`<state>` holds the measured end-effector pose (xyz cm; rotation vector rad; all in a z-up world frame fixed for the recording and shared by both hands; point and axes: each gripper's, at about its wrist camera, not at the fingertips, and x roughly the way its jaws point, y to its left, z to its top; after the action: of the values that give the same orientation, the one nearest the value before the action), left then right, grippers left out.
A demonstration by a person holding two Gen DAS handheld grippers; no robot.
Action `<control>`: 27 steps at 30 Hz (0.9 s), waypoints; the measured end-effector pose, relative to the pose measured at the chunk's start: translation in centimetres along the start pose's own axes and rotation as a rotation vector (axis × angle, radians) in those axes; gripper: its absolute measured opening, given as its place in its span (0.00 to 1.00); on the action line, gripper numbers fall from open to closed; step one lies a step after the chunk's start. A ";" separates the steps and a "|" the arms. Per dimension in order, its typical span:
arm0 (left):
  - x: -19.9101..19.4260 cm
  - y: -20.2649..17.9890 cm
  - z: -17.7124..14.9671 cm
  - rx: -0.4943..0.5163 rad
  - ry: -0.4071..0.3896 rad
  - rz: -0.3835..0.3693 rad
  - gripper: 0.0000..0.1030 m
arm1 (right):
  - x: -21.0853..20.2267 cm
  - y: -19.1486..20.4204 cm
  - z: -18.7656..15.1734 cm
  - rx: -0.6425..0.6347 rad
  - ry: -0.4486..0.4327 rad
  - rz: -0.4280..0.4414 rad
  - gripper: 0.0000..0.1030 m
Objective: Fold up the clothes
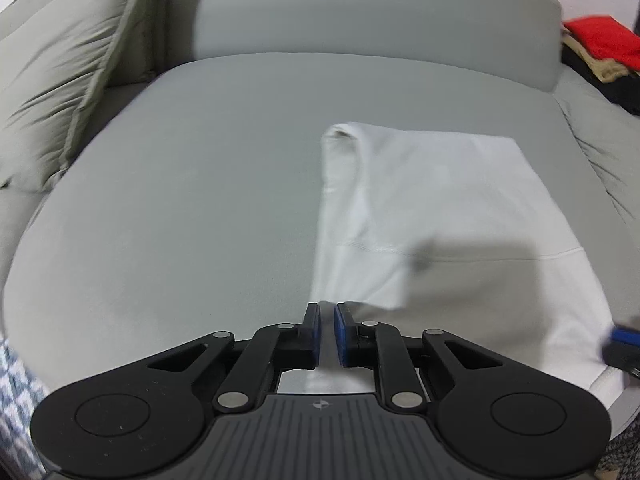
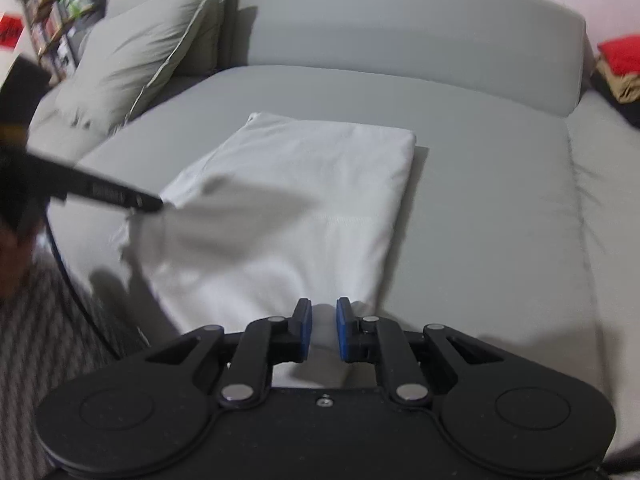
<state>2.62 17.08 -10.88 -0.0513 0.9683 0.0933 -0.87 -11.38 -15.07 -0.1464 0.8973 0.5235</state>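
Left wrist view showed our left gripper [image 1: 328, 332] and right gripper [image 2: 323, 330] each pinching the near edge of the half-folded white shirt [image 1: 432, 200]; another fold remained.

A white garment [image 1: 432, 216], partly folded, is seen spread on the grey sofa seat [image 1: 180, 184], with a stitched hem line running across it and a shadow cast over its near part. The left gripper [image 1: 328, 320] is held at the garment's near left corner, its blue-padded jaws drawn close with what appears, through the blur, to be a strip of white cloth pinched between them. A grey cushion [image 1: 60, 80] is propped at the left, and red and dark clothes [image 1: 600, 52] are piled at the far right.
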 end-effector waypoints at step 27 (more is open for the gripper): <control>-3.2 -2.5 -0.3 0.156 -0.223 -0.324 0.25 | -4.0 -0.7 1.1 0.080 -0.041 0.162 0.20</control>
<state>0.83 14.39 -8.44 -0.0523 0.7318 -0.2702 -1.78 -13.10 -11.30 0.0103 0.8934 0.6378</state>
